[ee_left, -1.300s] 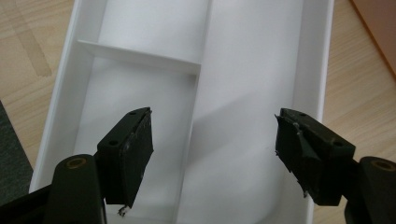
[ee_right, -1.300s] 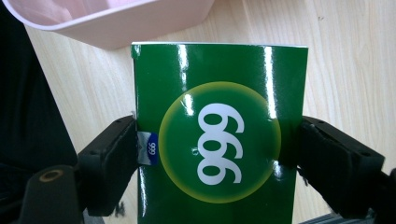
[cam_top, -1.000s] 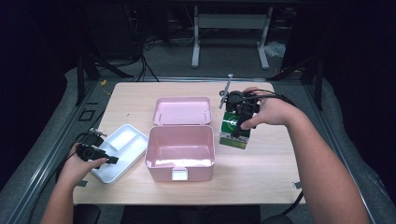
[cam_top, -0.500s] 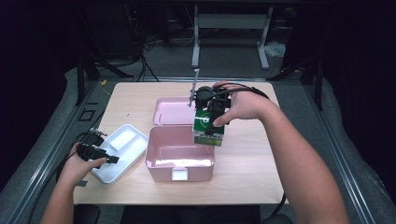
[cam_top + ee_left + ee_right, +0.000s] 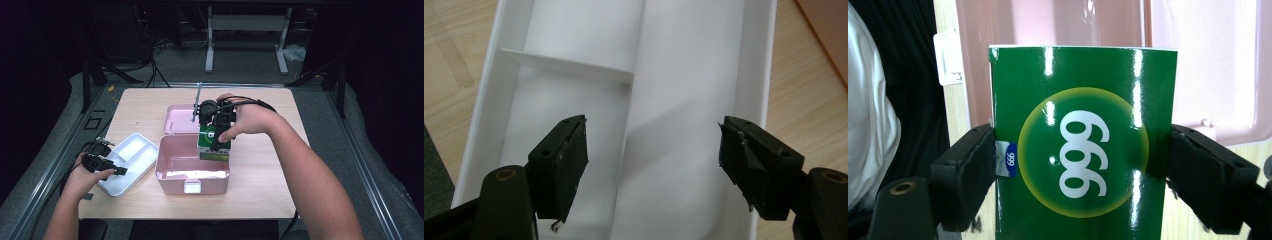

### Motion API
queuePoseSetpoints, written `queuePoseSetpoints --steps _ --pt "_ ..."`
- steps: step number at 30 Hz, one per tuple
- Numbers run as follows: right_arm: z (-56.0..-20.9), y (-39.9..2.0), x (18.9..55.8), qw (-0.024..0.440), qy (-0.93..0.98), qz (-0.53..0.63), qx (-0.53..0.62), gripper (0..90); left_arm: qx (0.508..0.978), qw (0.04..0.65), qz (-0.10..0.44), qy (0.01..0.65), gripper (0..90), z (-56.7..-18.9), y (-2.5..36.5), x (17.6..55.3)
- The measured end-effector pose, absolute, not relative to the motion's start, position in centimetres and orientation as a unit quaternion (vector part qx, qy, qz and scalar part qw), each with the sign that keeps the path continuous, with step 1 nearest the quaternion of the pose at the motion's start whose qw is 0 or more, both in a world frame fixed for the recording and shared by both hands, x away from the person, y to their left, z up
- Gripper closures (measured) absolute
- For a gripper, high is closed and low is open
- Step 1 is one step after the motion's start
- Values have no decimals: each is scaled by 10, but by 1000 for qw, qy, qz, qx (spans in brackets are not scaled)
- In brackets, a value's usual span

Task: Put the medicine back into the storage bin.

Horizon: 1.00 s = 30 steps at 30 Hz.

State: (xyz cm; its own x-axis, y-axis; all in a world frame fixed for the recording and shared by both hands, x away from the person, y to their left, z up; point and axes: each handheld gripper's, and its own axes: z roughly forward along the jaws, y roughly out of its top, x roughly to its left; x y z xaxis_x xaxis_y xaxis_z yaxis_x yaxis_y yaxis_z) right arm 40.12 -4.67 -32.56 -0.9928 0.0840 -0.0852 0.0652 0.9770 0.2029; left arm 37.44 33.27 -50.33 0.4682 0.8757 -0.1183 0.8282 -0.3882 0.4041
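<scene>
Left tool (image 5: 651,165): black, blocky jaws with worn, chipped pads and brass-coloured pivot screws. Right tool (image 5: 1080,170): matching black jaws, a thin grey rod on top, black cable trailing. Forearms bare, unsleeved.

The pink box (image 5: 192,172) is open-topped, its inside bare. Its lid (image 5: 180,120) lies just behind. The white tray (image 5: 125,162) crowds its left side; the table (image 5: 260,170) right of it is bare.

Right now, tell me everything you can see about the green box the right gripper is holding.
The green box is a glossy carton with a white top edge, a yellow-ringed circle printed "999" and a small blue tab at one side. It is clamped by its two sides in the right gripper, upright, over the back edge of the open pink case.
</scene>
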Motion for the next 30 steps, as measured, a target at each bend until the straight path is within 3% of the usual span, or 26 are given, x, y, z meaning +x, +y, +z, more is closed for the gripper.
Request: queuePoseSetpoints --steps 30 --pt "-406 -30 405 37 995 82 35 162 831 205 56 515 277 -504 335 375"
